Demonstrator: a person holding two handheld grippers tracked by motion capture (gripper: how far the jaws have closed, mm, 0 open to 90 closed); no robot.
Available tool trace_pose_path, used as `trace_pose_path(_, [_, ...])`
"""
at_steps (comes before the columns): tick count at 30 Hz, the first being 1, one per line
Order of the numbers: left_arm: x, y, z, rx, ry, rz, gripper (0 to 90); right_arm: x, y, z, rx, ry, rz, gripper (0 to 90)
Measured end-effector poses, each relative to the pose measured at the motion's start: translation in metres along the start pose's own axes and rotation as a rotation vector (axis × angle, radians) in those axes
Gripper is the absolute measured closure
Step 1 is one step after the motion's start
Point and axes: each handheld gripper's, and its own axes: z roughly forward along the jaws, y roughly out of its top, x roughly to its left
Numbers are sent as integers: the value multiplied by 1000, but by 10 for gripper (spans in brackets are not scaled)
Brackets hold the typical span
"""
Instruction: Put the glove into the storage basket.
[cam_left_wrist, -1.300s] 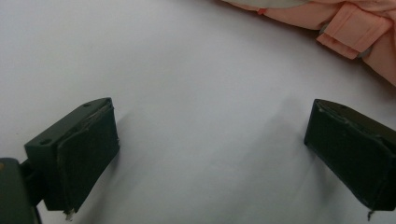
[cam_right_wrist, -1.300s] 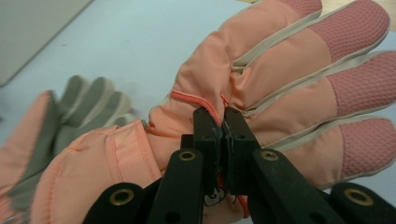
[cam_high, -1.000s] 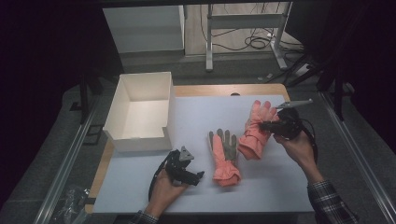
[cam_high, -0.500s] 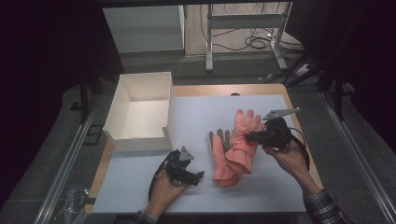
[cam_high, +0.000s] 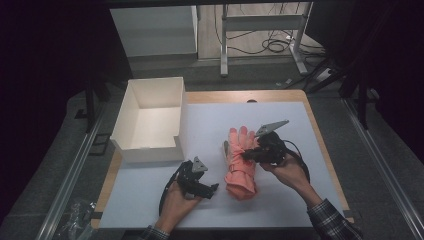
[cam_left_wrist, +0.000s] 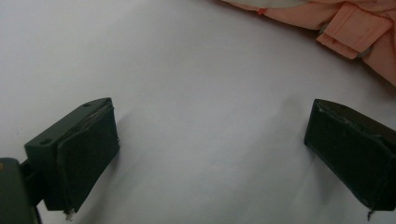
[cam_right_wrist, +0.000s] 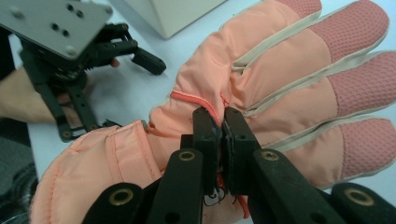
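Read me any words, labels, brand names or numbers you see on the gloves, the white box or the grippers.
No text can be read anywhere.
Pink glove: a small printed mark shows beside the right gripper's jaws, too hidden to read.
White box: plain walls, no lettering.
Left gripper and its grey plate: screw holes, no markings.

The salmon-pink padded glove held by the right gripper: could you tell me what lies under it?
Under the salmon-pink padded glove lies a second pink glove, its cuff and a grey edge showing; the rest is covered.
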Motion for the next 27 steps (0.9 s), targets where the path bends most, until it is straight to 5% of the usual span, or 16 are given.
trace_pose_path(13, [0, 0, 0, 3, 0, 4, 28, -12, -9, 26, 29, -44, -47, 709])
trace_pose_path(27, [0, 0, 0, 1, 1, 2, 29, -4, -10, 15, -9, -76, -58, 603])
